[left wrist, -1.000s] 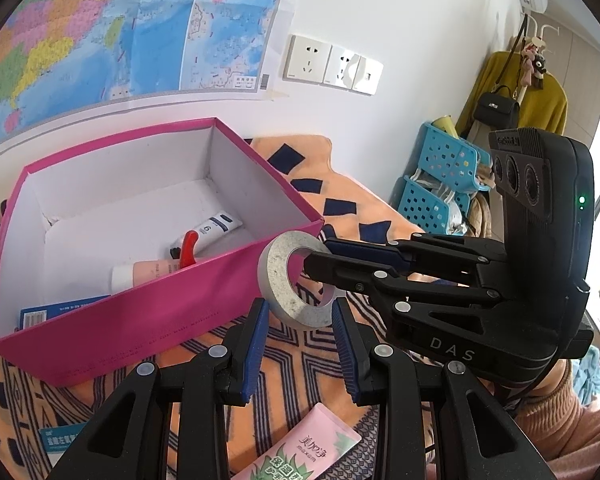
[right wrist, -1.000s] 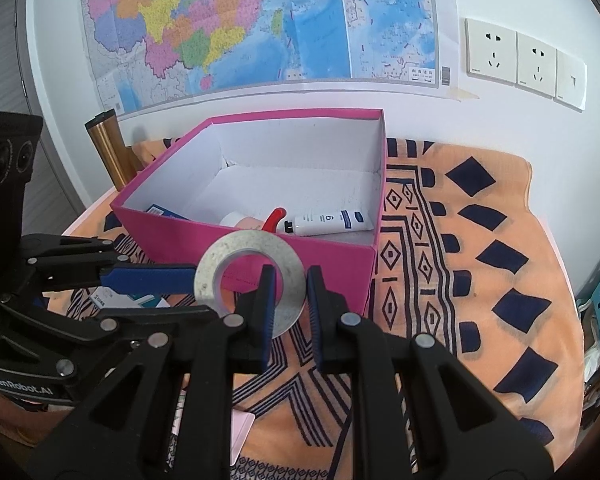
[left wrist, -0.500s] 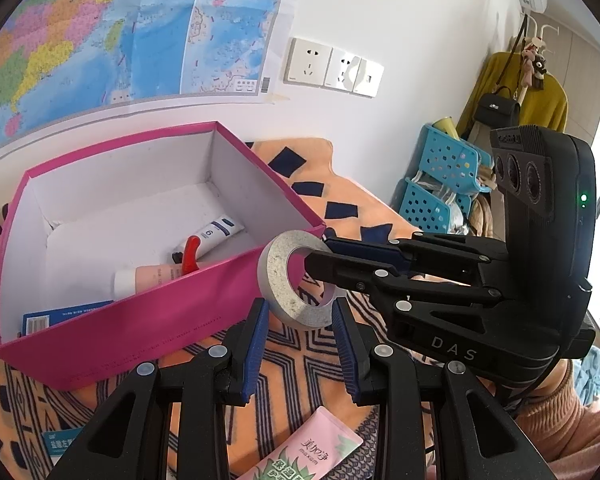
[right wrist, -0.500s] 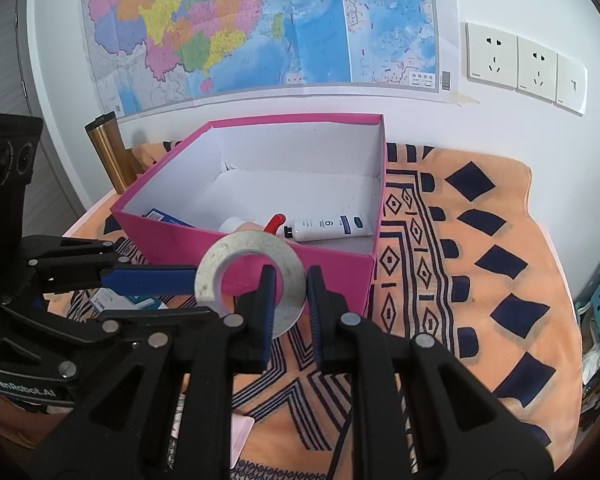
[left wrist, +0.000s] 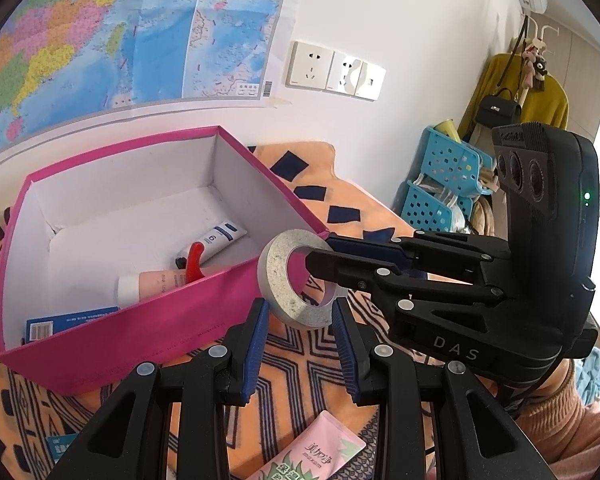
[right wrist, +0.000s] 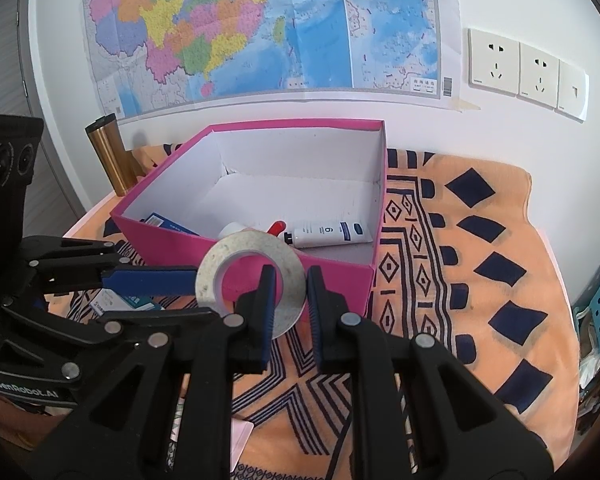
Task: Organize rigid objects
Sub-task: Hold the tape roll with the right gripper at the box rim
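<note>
A grey tape roll hangs in the air just in front of the pink box. My right gripper is shut on the roll's band, one finger through its hole. My left gripper is open, its blue pads on either side of the roll's lower edge; whether they touch it is unclear. The box holds a white tube, a pink tube, a red-handled tool and a blue carton.
The box stands on an orange patterned blanket against a wall with a map. A green-pink tube lies near me on the blanket. A gold flask stands left of the box. Blue baskets sit beyond the table's right side.
Both grippers and the roll have risen a little and drawn slightly nearer the box's near wall; more of the box's inside shows. The grips look the same.
</note>
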`<state>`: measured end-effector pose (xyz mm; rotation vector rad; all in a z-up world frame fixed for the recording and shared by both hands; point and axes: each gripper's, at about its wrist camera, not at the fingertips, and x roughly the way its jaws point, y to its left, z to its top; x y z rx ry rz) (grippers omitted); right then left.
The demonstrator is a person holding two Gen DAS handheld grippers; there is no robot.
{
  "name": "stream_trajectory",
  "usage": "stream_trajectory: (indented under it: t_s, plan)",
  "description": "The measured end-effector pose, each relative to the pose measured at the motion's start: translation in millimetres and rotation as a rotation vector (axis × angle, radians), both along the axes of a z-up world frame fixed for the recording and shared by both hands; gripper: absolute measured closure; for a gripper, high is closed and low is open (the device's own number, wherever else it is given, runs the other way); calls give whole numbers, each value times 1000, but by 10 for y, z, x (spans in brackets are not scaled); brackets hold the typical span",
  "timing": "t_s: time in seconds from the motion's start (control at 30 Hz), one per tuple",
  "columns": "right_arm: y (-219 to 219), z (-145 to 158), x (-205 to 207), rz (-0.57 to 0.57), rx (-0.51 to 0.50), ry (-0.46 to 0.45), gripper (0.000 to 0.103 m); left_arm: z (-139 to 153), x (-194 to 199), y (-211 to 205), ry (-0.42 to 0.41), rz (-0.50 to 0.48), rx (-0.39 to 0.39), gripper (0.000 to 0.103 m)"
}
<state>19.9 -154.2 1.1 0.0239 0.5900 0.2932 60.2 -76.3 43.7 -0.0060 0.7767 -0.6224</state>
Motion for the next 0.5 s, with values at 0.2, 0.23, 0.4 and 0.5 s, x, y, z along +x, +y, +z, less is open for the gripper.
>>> stream_trajectory:
  t_s: [0.2,0.23,0.4,0.5]
  plan:
    - [2,13,25,2,-3,-5,86,13,21,6,-6,4,2,71]
    - [6,10,26,2,-5,-5,86,14,28,7,-7,5,2,71]
    - [8,12,39,2,-4,-6,86,14,30,8,-9,6,1,71]
    - [8,14,44,2,-4,-6,86,14,31,7,-11,6,2,71]
